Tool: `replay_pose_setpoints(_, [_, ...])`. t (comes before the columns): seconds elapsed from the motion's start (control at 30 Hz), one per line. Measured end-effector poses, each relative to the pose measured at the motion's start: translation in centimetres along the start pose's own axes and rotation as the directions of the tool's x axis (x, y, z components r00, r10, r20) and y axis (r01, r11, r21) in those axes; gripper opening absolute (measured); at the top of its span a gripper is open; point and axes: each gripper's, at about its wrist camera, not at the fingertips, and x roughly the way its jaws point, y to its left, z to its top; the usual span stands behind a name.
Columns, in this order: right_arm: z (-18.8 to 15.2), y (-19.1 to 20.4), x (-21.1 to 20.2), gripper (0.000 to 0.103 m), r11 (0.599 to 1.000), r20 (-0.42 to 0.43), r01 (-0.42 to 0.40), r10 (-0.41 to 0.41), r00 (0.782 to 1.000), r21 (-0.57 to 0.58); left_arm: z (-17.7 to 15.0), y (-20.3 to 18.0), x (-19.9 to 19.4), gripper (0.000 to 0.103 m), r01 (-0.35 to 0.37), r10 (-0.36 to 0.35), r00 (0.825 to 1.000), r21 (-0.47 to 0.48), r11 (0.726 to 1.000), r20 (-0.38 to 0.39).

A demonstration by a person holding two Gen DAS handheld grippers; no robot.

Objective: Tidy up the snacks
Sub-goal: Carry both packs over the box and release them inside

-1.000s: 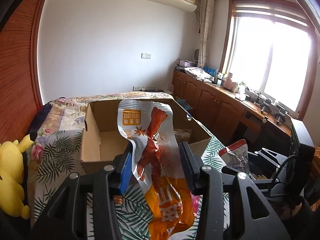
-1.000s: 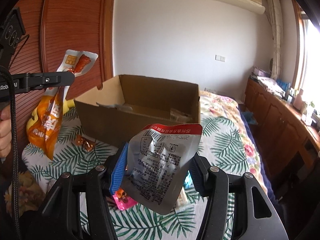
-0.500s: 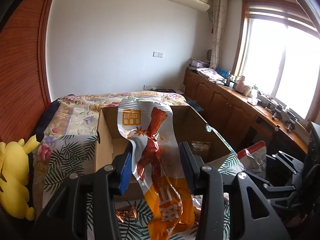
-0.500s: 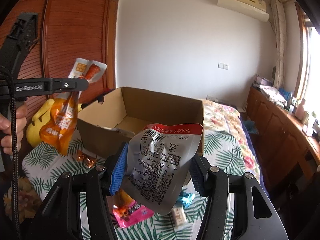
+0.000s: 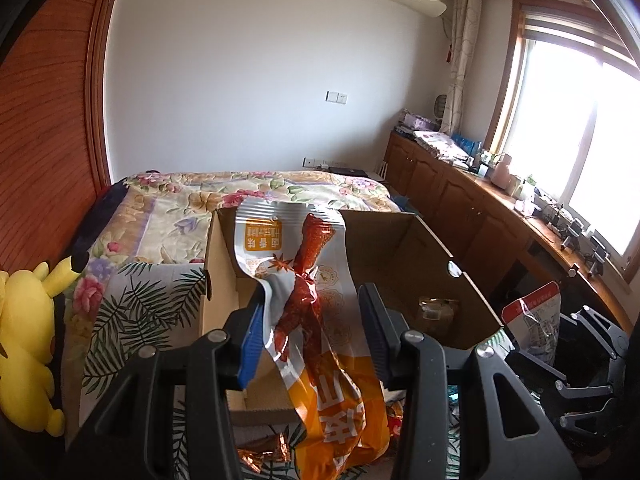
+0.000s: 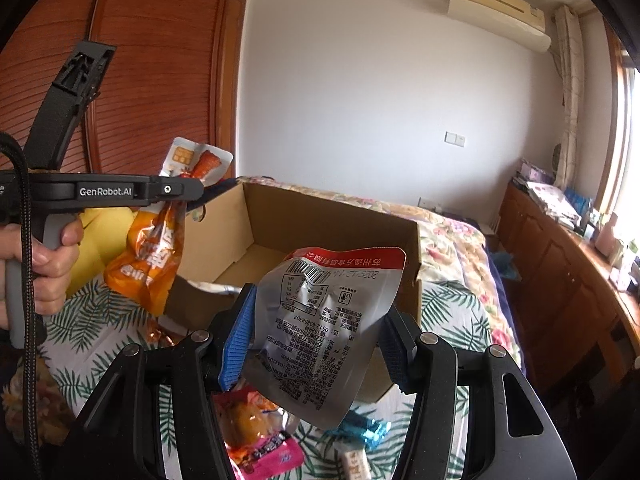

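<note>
Orange chicken-foot packet [image 5: 320, 320] hung pinched in left gripper [image 5: 312, 332] above cardboard box [image 5: 400, 248] on bed; right gripper [image 6: 316, 340] clamped silver pouch [image 6: 320, 320] beside box's near corner.

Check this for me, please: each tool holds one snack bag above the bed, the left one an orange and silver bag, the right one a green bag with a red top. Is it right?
Not quite. The bag in the right tool is silver with a red top, not green; the right wrist view shows it. The rest holds: the left tool holds the orange and silver bag above the bed.
</note>
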Motion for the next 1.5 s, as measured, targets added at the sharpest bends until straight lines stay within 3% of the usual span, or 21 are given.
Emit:
replay_pose_setpoints(0.43, [0.7, 0.2, 4.4, 0.058, 1.000, -0.061, 0.001, -0.002, 0.998, -0.029, 2.1, -0.3, 3.0, 0.043, -0.054, 0.055, 0.998, 0.027, 0.998, -0.037])
replay_pose_setpoints(0.93, [0.4, -2.0, 7.7, 0.058, 0.995, -0.109, -0.033, 0.044, 0.993, 0.099, 2.1, -0.1, 5.3, 0.046, -0.090, 0.091, 0.994, 0.030, 0.995, -0.057])
replay_pose_setpoints(1.5, [0.2, -2.2, 8.9, 0.064, 0.991, -0.124, -0.051, 0.067, 0.990, 0.124, 1.6, -0.2, 5.7, 0.062, -0.067, 0.070, 0.995, 0.047, 0.997, -0.072])
